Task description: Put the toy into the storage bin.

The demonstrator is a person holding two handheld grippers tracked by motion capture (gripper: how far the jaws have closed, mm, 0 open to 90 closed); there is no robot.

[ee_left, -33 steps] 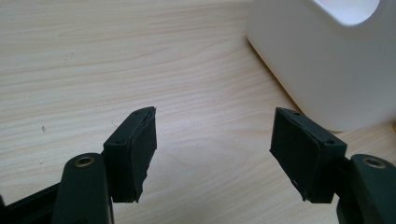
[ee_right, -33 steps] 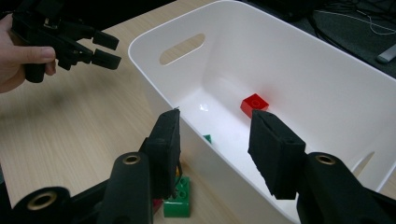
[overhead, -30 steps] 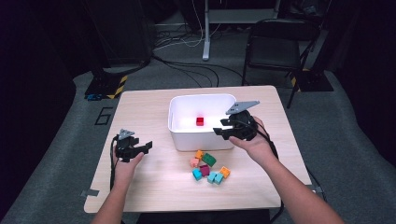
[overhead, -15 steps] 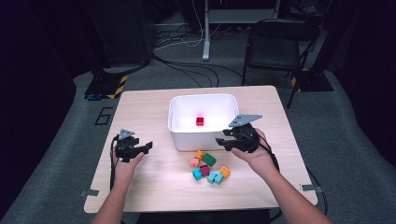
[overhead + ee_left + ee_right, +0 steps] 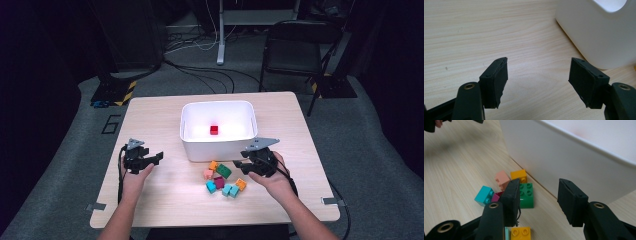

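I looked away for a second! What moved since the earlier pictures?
The right claw left the white bin and came back toward the person, down beside the bricks. It is open and holds nothing. The left claw stayed put, open. The red brick in the bin and the pile on the table didn't move.
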